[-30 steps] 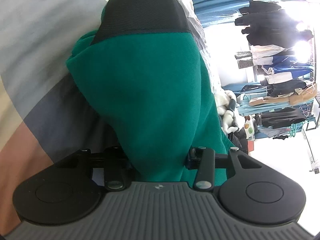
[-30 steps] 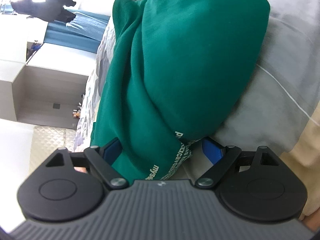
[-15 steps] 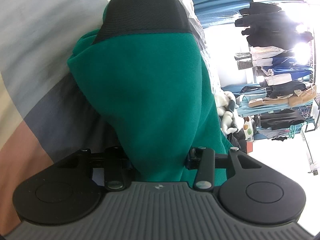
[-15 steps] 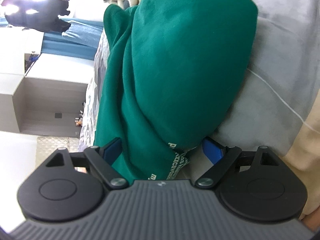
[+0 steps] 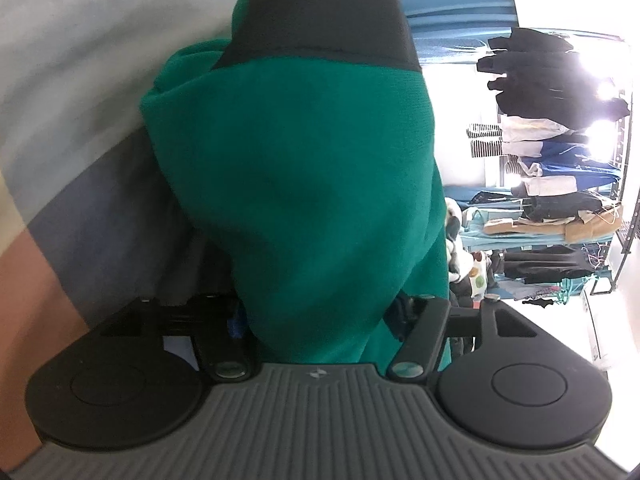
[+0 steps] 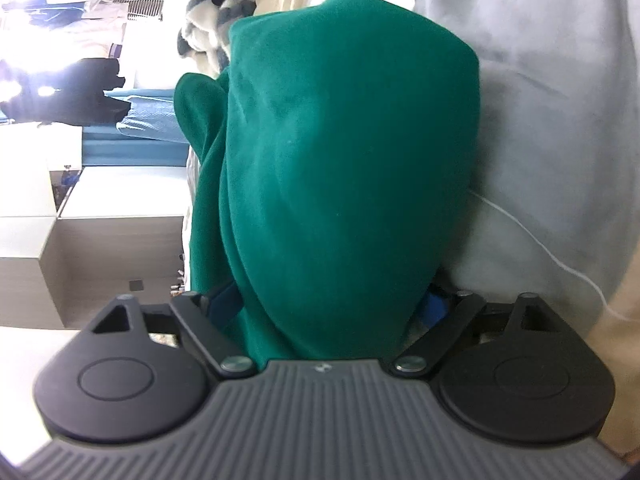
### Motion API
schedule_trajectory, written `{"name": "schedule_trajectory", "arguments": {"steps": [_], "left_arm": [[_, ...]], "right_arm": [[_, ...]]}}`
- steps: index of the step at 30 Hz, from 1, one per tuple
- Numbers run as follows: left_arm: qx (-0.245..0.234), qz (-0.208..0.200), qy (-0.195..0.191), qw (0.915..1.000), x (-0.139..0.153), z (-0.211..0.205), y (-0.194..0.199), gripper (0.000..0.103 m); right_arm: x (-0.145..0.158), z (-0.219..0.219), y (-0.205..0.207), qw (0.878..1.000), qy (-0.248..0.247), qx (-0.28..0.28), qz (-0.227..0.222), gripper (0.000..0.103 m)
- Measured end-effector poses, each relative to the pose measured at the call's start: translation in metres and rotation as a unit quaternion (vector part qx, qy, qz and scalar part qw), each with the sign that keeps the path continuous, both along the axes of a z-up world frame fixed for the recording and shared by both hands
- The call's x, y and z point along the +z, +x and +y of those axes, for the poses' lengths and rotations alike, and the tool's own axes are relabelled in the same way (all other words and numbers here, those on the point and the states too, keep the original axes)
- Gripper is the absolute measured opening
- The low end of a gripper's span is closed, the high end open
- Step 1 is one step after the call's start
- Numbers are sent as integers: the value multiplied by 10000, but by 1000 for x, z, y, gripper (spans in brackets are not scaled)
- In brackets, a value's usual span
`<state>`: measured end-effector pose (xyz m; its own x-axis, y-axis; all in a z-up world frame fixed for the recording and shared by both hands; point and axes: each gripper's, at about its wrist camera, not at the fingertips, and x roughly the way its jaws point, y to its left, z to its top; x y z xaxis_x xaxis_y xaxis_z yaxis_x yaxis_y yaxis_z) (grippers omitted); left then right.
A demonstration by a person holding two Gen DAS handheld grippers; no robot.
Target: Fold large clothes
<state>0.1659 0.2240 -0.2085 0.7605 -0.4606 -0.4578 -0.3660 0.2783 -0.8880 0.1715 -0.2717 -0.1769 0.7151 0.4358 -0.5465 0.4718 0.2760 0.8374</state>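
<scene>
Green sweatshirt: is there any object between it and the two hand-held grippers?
Nothing visible. The green sweatshirt already fills the gap of the left hand-held gripper, whose jaws are opening, and of the right hand-held gripper, whose jaws are closing.

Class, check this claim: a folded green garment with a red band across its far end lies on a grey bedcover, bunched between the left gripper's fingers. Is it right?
Not quite. The band across the far end of the green garment is black, not red, as the left wrist view shows. The rest holds: the garment lies on the grey bedcover, bunched between the fingers of the left gripper, whose jaws are opening.
</scene>
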Motion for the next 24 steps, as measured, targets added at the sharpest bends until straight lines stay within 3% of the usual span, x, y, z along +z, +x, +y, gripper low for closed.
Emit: {"name": "schedule_trajectory", "arguments": {"steps": [4, 7, 11, 15, 24], "left_arm": [[-139, -67, 694, 9975, 22, -8, 1, 41], [-164, -165, 991, 9948, 39, -9, -3, 32], [-145, -293, 1084, 9936, 60, -6, -13, 27], [-231, -482, 1415, 9885, 96, -9, -35, 22], [-254, -684, 1536, 9854, 166, -18, -124, 18]], "right_arm": [[11, 3, -3, 9994, -268, 60, -227, 51], [19, 3, -8, 9983, -336, 124, -457, 38], [43, 1, -11, 9961, -405, 315, -715, 32], [73, -5, -19, 9928, -523, 471, -966, 29], [130, -24, -83, 9882, -741, 780, -1085, 27]]}}
